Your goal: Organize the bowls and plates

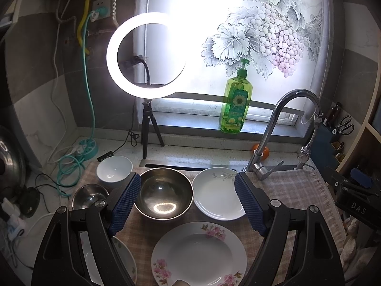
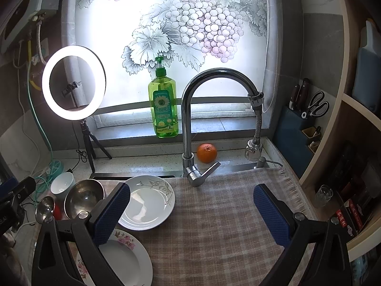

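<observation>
Dishes are all spread out on the checked cloth [image 2: 214,214] over the sink, nothing stacked yet. My left tongs [image 1: 187,202] are wide open and empty, hanging right above the big steel bowl [image 1: 164,194], with the pink-flower plate [image 1: 198,253] nearest me and the leaf plate [image 1: 218,193] just to the bowl's right. White bowl [image 1: 114,170] and small steel bowl [image 1: 89,196] sit further left. My right tongs [image 2: 191,212] are open and empty too, over bare cloth, with the leaf plate [image 2: 147,202] by the left finger. So I'd guess left is nearer the bowls, right nearer the plates. There's another plate [image 1: 126,259] at bottom left, mostly hidden behind my left tong arm, so I can't tell its pattern.
</observation>
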Available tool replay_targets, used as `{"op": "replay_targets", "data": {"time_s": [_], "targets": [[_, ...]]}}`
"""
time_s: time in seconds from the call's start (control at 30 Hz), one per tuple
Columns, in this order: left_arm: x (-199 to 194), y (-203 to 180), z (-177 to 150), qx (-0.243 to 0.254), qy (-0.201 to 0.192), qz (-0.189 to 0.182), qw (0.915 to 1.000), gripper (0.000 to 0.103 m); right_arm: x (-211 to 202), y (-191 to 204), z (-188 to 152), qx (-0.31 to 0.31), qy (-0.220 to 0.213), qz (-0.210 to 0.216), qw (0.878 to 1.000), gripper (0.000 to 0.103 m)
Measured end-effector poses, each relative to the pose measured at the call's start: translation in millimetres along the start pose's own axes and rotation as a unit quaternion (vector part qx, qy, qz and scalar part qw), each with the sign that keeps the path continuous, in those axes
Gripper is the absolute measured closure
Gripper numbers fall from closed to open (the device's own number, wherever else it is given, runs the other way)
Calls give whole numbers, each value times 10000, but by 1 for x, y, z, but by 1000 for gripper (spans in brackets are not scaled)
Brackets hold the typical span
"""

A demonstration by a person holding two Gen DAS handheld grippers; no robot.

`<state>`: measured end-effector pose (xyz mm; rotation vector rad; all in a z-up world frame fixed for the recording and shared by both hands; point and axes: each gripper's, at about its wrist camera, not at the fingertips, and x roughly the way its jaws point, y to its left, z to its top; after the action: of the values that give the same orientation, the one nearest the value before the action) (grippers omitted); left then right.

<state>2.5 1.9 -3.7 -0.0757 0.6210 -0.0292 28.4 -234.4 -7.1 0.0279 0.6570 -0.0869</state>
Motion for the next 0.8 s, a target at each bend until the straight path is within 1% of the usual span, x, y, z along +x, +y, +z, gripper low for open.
{"op": "replay_targets", "data": {"time_s": [0.33, 0.5, 0.57, 0.7, 0.8], "targets": [[5, 7, -2, -59, 74, 29, 10000, 22, 8, 2, -1, -83, 66, 36, 9999, 1], [11, 23, -4, -268, 198, 46, 9994, 22, 14, 0, -3, -125, 65, 144, 9998, 1], [13, 31, -6, -355, 225, 91, 9991, 22, 17, -3, -4, -97, 76, 221, 9997, 1], [14, 48, -10, -497, 309, 146, 9982, 22, 26, -11, -7, 78, 233, 497, 9985, 1], [14, 59, -13, -588, 339, 256, 9974, 22, 31, -12, -11, 19, 310, 566, 9979, 1]]}}
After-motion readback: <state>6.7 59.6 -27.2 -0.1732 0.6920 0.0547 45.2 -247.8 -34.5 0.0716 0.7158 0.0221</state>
